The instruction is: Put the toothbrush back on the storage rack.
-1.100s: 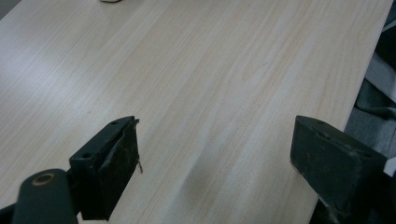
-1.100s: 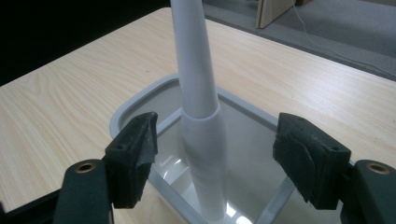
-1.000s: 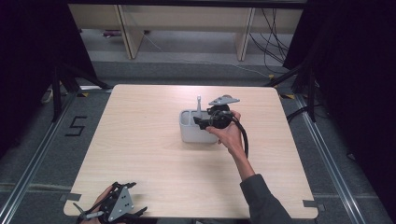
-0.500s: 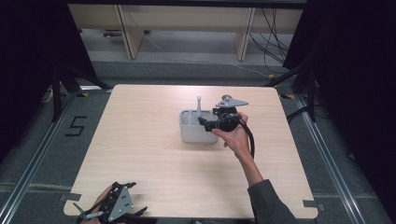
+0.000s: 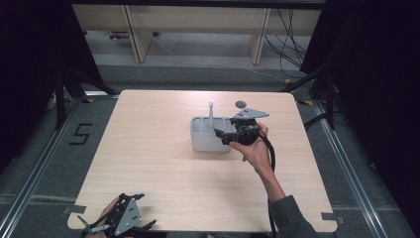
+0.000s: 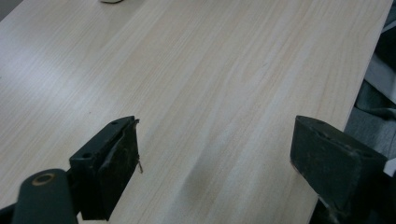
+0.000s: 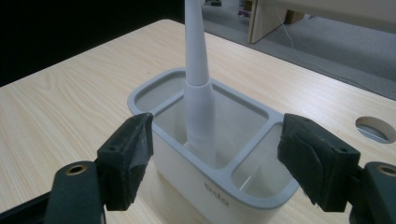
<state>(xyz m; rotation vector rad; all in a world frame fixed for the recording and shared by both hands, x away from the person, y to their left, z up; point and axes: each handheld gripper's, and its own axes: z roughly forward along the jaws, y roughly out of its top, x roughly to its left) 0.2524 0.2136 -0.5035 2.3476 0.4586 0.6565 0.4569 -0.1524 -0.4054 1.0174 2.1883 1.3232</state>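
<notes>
A grey-rimmed white caddy (image 5: 203,144) (image 7: 219,196) with several compartments stands at the middle of the table. A white tapered stick (image 5: 211,111) (image 7: 198,93) stands upright in its middle compartment. My right gripper (image 5: 221,136) (image 7: 217,133) hovers at the caddy's right side, pointing at it. Its jaws are open and hold nothing; the caddy and stick lie beyond the pads. My left gripper (image 5: 141,212) (image 6: 219,135) rests at the table's front left edge, open, with bare wood between its jaws.
The light wooden table (image 5: 148,148) has a round cable hole (image 5: 241,104) (image 7: 373,128) behind the caddy. Shelving and loose cables stand on the floor beyond the far edge. Dark curtains hang on both sides.
My right gripper has drifted a little to the right, away from the caddy, with its jaws open throughout. The left gripper has stayed where it was.
</notes>
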